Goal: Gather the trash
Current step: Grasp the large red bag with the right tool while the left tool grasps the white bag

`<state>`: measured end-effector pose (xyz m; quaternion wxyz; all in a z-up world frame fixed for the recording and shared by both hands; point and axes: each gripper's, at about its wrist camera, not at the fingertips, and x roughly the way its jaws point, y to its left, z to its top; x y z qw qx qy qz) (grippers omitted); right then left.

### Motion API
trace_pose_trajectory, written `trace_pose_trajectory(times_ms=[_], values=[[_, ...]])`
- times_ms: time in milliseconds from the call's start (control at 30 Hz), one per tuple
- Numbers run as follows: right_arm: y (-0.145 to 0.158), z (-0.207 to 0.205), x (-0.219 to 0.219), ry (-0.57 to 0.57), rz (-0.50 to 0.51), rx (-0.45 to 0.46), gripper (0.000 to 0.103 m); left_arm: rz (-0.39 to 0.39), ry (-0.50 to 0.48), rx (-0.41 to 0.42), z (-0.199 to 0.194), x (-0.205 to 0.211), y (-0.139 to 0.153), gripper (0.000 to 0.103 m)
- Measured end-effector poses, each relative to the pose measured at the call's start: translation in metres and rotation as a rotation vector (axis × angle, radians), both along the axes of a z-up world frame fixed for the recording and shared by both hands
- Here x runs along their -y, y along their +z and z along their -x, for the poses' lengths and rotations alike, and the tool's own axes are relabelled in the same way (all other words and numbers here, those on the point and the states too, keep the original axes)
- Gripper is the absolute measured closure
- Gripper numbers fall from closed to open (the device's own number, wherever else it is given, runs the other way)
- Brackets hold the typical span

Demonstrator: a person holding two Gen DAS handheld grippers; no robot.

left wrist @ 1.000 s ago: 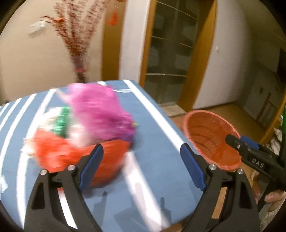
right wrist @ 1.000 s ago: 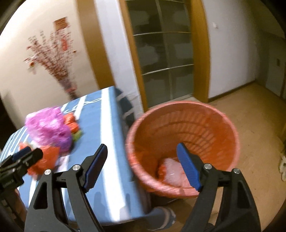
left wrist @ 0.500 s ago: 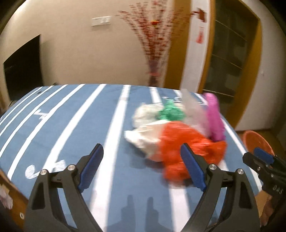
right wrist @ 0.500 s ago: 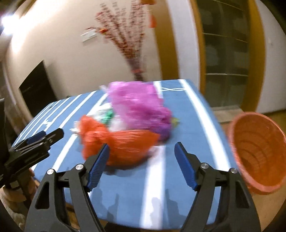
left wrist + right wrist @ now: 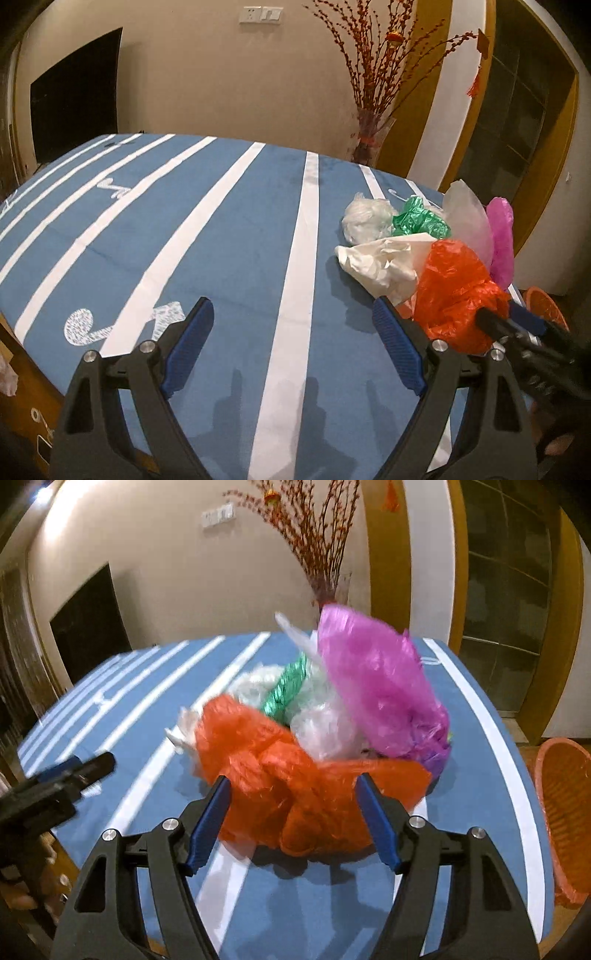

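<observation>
Both claws gape wide, the right claw (image 5: 293, 814) at the orange bag (image 5: 295, 775) heaped on the striped table (image 5: 476, 775). The right wrist view shows the orange basket (image 5: 565, 812) beside the table, contents hidden; the left claw (image 5: 291, 350) faces bare cloth.

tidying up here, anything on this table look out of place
Yes: a heap of crumpled plastic bags, orange, pink, green and white, lies on the striped table, not in the orange basket beside it.

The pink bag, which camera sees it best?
The right wrist view: the pink bag stands big and central atop the pile, though slightly blurred. The left wrist view shows only a thin strip of it behind the other bags.
</observation>
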<state>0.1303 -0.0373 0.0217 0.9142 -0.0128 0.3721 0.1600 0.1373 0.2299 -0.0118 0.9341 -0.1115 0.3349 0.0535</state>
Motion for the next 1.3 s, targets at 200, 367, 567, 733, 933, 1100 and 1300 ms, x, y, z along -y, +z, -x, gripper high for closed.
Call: trace_pose_trajectory(times_ms=[200,367,567,733,933,1100,1300], values=[[-0.015,0.004,0.001,0.026,0.01,-0.057,0.082,0.005,-0.022,-0.011,-0.005,0.008,-0.005,0.017],[-0.006,0.015,0.019,0.027,-0.019,-0.047,0.087,0.01,-0.049,-0.018,-0.012,0.02,-0.007,0.017],[0.004,0.032,0.038,0.007,-0.02,-0.009,0.088,0.045,-0.091,-0.023,-0.021,0.039,-0.007,0.017],[0.006,0.038,0.059,-0.039,-0.026,0.008,0.088,0.051,-0.098,-0.024,-0.037,0.059,-0.006,0.017],[0.003,0.037,0.08,-0.094,-0.028,-0.002,0.088,0.037,-0.073,-0.031,-0.059,0.079,-0.005,0.017],[0.0,0.036,0.092,-0.117,-0.031,-0.009,0.088,0.029,-0.043,-0.077,-0.078,0.081,-0.014,0.028],[-0.001,0.038,0.098,-0.125,-0.033,-0.009,0.088,0.116,-0.043,-0.126,-0.089,0.066,-0.026,0.057]])
